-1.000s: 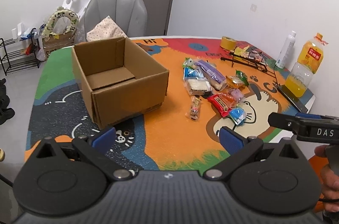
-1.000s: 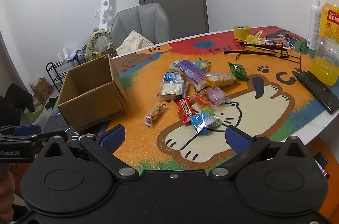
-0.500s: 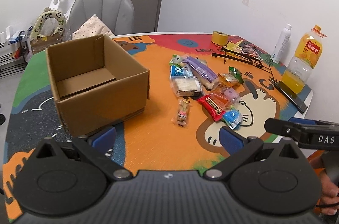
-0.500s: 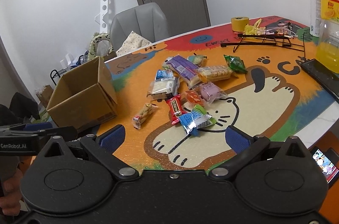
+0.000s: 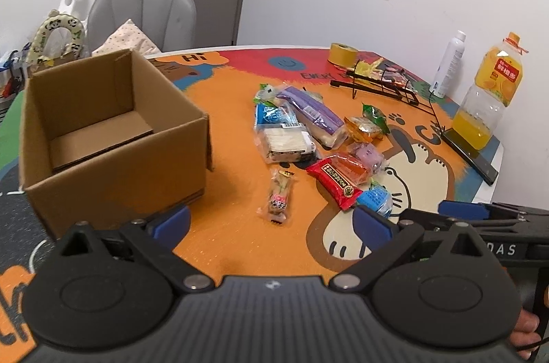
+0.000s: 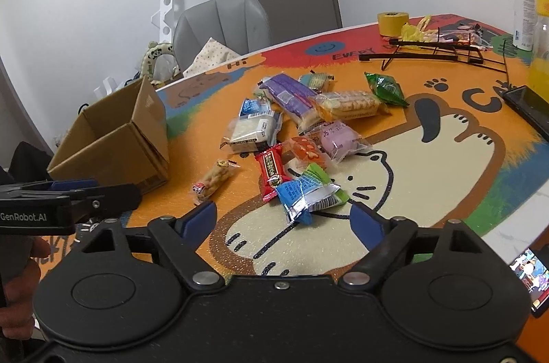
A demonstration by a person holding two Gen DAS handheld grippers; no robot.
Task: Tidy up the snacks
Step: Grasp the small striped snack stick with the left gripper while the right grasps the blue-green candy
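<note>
Though the cardboard box [image 6: 113, 139] hides its floor from the right side, the blue-and-green snack packet [image 6: 308, 193] lies plainly on the table [image 6: 429, 184] just ahead of the right gripper [image 6: 283, 218], whose empty jaws are closing. The left gripper [image 5: 271, 225] seems wide open, gripping nothing.

There were eleven snack packets [image 6: 310, 193], one cardboard box [image 5: 113, 136], one tape roll [image 6: 393, 23], one juice bottle [image 5: 487, 95], one spray can [image 5: 447, 64] and two phones [image 6: 528, 110].
</note>
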